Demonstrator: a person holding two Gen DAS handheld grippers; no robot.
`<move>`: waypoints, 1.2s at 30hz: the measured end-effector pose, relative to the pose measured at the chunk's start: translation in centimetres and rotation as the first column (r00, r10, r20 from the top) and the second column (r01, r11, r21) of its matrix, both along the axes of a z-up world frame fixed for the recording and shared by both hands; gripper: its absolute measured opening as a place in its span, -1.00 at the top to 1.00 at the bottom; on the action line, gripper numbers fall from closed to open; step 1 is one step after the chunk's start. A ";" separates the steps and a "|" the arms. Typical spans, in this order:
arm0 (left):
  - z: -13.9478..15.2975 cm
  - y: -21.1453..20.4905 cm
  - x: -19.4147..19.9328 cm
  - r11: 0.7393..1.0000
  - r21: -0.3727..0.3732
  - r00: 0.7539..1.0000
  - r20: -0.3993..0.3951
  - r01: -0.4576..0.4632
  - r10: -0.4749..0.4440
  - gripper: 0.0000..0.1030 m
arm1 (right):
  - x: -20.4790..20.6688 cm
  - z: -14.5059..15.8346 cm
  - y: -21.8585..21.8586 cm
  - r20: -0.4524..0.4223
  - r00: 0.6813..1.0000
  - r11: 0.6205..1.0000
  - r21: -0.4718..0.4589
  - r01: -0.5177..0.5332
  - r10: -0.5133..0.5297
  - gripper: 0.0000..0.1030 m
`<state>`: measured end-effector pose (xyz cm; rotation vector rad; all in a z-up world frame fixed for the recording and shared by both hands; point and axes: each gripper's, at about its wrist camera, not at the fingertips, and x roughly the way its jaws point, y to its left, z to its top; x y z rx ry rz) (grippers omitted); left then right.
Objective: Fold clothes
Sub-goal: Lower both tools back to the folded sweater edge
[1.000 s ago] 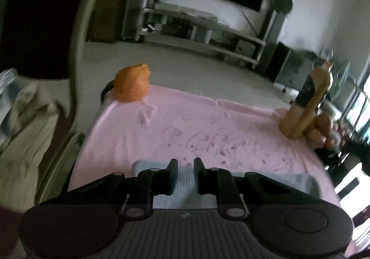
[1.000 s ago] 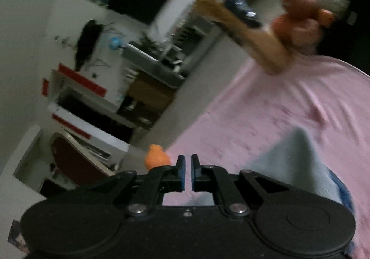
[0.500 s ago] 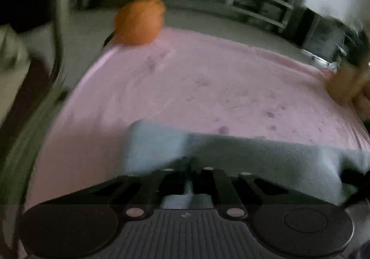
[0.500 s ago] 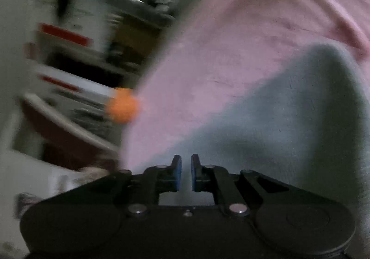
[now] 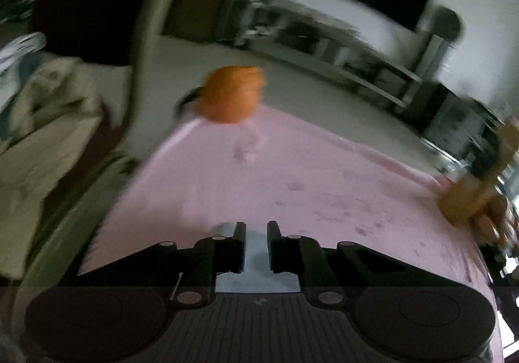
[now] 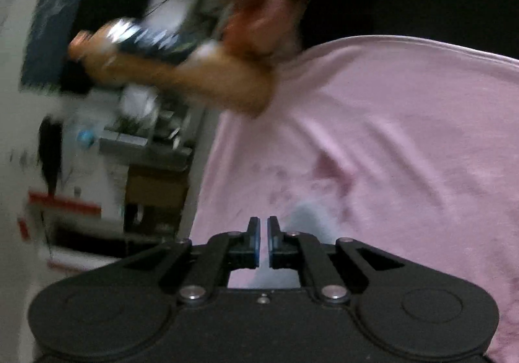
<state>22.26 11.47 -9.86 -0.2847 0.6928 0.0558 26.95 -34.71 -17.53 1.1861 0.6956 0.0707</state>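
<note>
I pinch the grey-blue garment [image 5: 256, 252] with my left gripper [image 5: 256, 233] low over the pink sheet [image 5: 324, 187]. My right gripper [image 6: 263, 230] fingers are nearly pressed together; garment edge just beside.

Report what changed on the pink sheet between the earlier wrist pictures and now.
Half a second ago a broad spread of grey-blue garment lay ahead of both grippers; now only a small patch shows at the left gripper and beside the right gripper, so the cloth has been drawn back toward the cameras. Neither gripper has let go. The orange toy, bottle and pink sheet stayed put.
</note>
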 end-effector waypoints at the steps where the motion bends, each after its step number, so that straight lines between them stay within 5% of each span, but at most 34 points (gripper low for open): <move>1: -0.2 -1.0 0.6 0.999 0.035 0.999 -0.003 0.032 -0.032 0.81 | 0.5 0.4 0.9 0.010 0.999 0.999 -0.036 -0.037 0.038 0.88; 6: -2.5 -4.0 3.5 0.974 0.196 0.993 -0.057 0.113 -0.103 0.73 | 2.4 1.1 5.5 0.024 0.974 0.964 -0.151 -0.218 0.224 0.88; 10: -5.4 -1.7 5.6 0.983 0.181 0.990 -0.138 0.043 -0.018 0.70 | 4.2 -0.6 7.8 -0.001 0.945 0.939 -0.117 -0.324 0.326 0.88; 15: -6.3 -0.2 5.9 0.986 0.169 0.989 -0.146 0.006 0.019 0.75 | 4.4 -3.6 6.2 -0.050 0.957 0.958 -0.012 -0.288 0.287 1.00; 19: -5.5 1.5 5.2 0.978 0.171 0.981 -0.132 -0.118 0.142 0.76 | 3.3 -2.8 5.4 -0.054 0.978 0.972 -0.111 -0.207 0.202 1.00; 23: -3.5 4.3 2.7 0.953 0.148 0.950 -0.129 -0.266 0.285 0.76 | -0.4 -0.4 3.2 -0.079 0.995 0.960 -0.277 0.044 -0.069 0.95; 25: -2.0 5.1 0.7 0.952 0.119 0.948 -0.120 -0.281 0.294 0.76 | -2.5 0.7 1.5 -0.100 0.988 0.970 -0.226 0.094 -0.119 0.85; 30: 1.2 3.5 -5.6 0.977 0.107 0.981 -0.044 -0.183 0.189 0.71 | -8.2 4.0 0.2 -0.015 0.998 0.996 -0.068 0.061 -0.063 0.59; 36: -0.5 1.4 -12.3 0.990 0.122 0.990 -0.105 -0.077 0.090 0.70 | -13.5 5.6 1.0 0.032 0.998 0.988 -0.146 -0.058 0.063 0.57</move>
